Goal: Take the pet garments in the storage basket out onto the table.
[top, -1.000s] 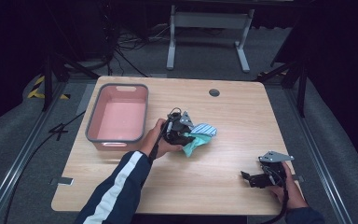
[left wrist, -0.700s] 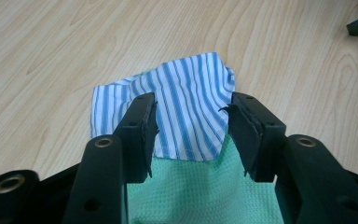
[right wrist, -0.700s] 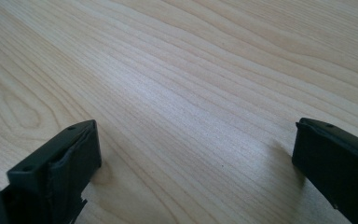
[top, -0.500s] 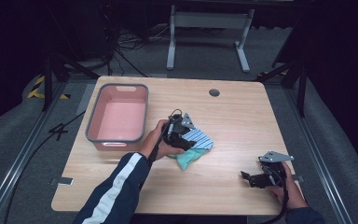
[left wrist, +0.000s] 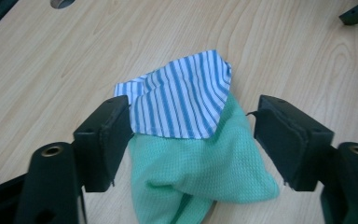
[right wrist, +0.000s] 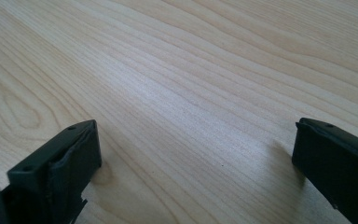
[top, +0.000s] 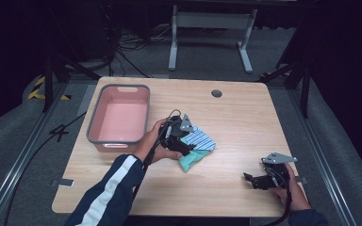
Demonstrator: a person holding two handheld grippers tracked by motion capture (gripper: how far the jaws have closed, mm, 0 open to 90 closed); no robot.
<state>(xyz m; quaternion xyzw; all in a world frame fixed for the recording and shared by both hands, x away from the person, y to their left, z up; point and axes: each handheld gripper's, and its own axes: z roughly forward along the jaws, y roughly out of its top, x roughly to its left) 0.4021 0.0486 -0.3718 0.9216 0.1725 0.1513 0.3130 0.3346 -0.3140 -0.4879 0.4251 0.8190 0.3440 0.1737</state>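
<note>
- Wooden worktop: striped cloth atop green cloth, between spread left gripper fingers.
- Right gripper: fingers spread over bare wood.
- Pink bin: empty.

A lab or studio — black curtains all round. Cables trail over grey carpet, and a metal stand rises beyond the table.

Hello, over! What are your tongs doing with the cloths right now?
Left tongs open, straddling the cloths. Striped cloth lies on green cloth, both loose on the table. Right tongs open, nothing between. Nothing blocking.
</note>
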